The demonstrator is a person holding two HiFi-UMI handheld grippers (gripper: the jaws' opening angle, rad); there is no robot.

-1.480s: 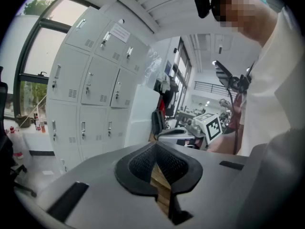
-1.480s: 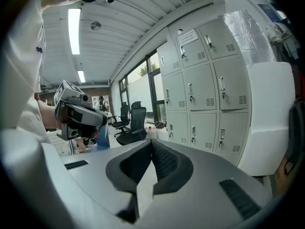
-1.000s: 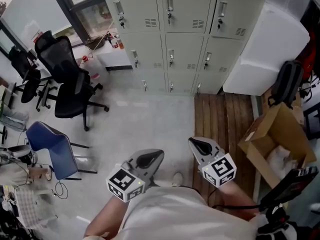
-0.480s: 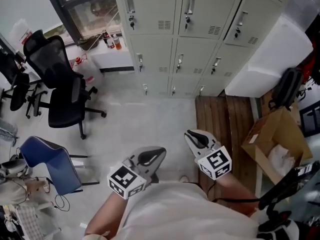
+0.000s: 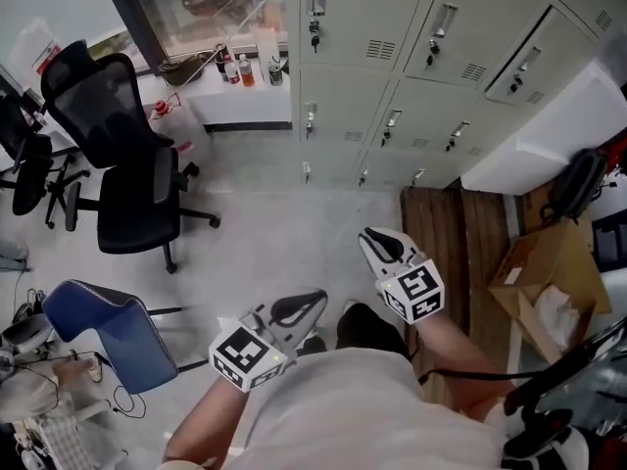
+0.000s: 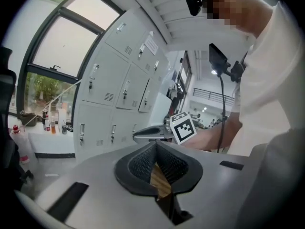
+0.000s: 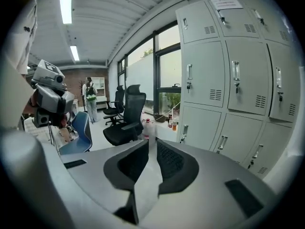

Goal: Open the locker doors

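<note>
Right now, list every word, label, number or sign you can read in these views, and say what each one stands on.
No text can be read in any view.
Paper notice on a top locker door: print too small to read.
Bottles on the window ledge: labels too small to read.
Left marker cube and right marker cube: black-and-white square patterns only, no letters or numbers.

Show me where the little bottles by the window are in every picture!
Head view: the bottles are at the top, just left of the lockers.
Left gripper view: the bottles are at the far left, below the window.
Right gripper view: the bottles are in the middle, just above the jaws.
Shared landmark: the grey lockers, right beside the bottles in all three.
</note>
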